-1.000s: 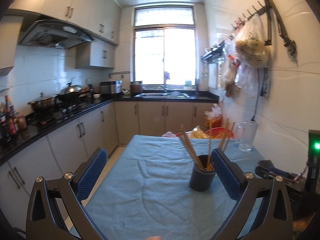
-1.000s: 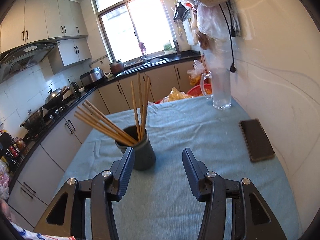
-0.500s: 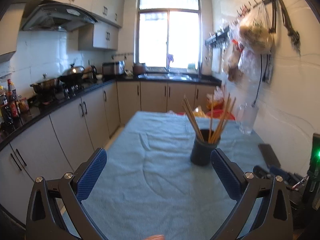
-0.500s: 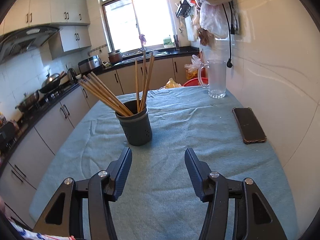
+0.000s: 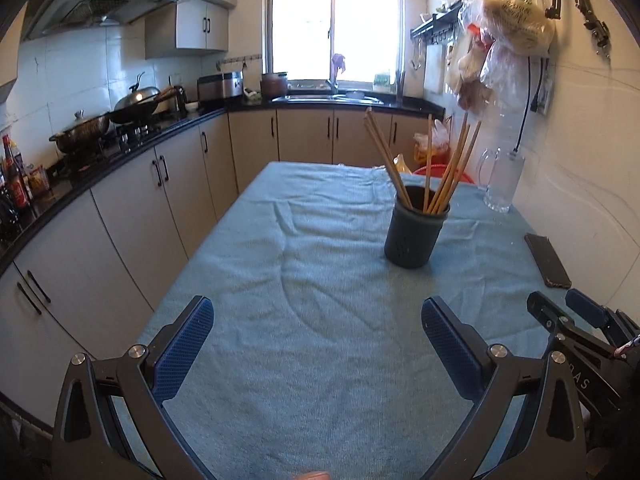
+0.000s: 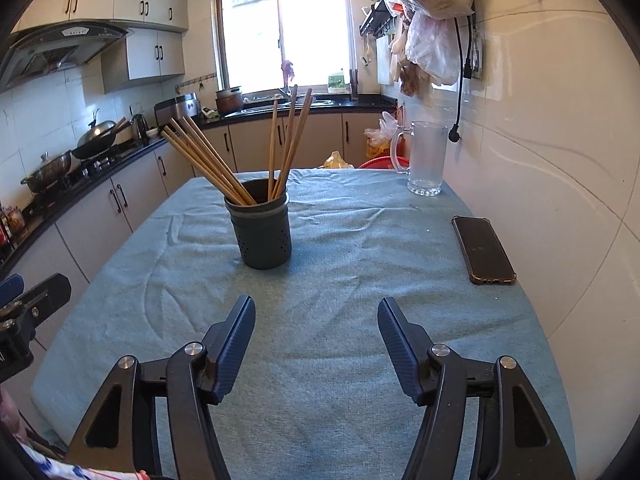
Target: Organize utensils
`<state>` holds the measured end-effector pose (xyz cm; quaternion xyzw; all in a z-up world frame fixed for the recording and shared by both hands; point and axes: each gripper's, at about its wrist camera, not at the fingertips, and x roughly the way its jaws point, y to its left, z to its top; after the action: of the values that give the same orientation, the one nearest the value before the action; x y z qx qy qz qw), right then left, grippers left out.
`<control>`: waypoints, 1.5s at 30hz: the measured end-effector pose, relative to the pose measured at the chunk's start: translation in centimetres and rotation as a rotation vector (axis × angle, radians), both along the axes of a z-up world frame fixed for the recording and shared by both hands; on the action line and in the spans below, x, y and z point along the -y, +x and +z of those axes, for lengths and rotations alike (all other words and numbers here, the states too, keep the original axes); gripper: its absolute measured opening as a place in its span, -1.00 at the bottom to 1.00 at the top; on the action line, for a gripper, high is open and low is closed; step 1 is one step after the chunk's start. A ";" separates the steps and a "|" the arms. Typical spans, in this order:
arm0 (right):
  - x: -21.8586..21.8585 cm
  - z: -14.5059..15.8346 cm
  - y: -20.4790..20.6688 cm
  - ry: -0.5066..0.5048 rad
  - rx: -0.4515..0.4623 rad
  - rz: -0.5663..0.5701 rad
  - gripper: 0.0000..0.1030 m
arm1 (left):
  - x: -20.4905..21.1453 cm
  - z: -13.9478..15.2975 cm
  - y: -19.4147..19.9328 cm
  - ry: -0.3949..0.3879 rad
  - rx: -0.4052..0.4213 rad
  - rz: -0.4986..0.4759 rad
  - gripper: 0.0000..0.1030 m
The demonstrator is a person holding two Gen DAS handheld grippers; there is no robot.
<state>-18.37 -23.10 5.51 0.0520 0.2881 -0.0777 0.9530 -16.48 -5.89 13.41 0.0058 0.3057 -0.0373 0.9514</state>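
Note:
A dark grey utensil holder stands upright on the blue tablecloth, holding several wooden chopsticks that fan out to both sides. My left gripper is open and empty, well short of the holder, which lies ahead and to its right. My right gripper is also empty, its jaws opening, with the holder ahead and slightly left. The right gripper's fingers show at the left wrist view's right edge.
A glass mug stands at the far right by the tiled wall. A dark phone lies on the cloth at the right. Kitchen cabinets and a counter run along the left; bags hang on the wall.
Both grippers have sunk and tilted downward, so more of the tablecloth shows. The right gripper's jaws have widened and it has backed away from the holder, which now stands farther ahead.

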 end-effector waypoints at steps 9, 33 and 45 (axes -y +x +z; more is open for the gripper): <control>-1.1 -1.8 0.8 -0.039 -0.036 0.019 0.35 | 0.6 -1.8 0.8 0.028 -0.043 0.014 1.00; -0.3 -2.7 1.8 -0.014 -0.066 -0.011 0.39 | 1.8 -3.6 2.2 0.052 -0.108 -0.023 1.00; -0.3 -2.7 1.7 -0.013 -0.062 -0.016 0.40 | 1.8 -3.8 2.2 0.043 -0.124 -0.029 1.00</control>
<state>-16.64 -22.77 2.83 0.0456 0.3164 -0.0887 0.9434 -14.29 -7.68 9.57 0.0282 0.3646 -0.0446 0.9297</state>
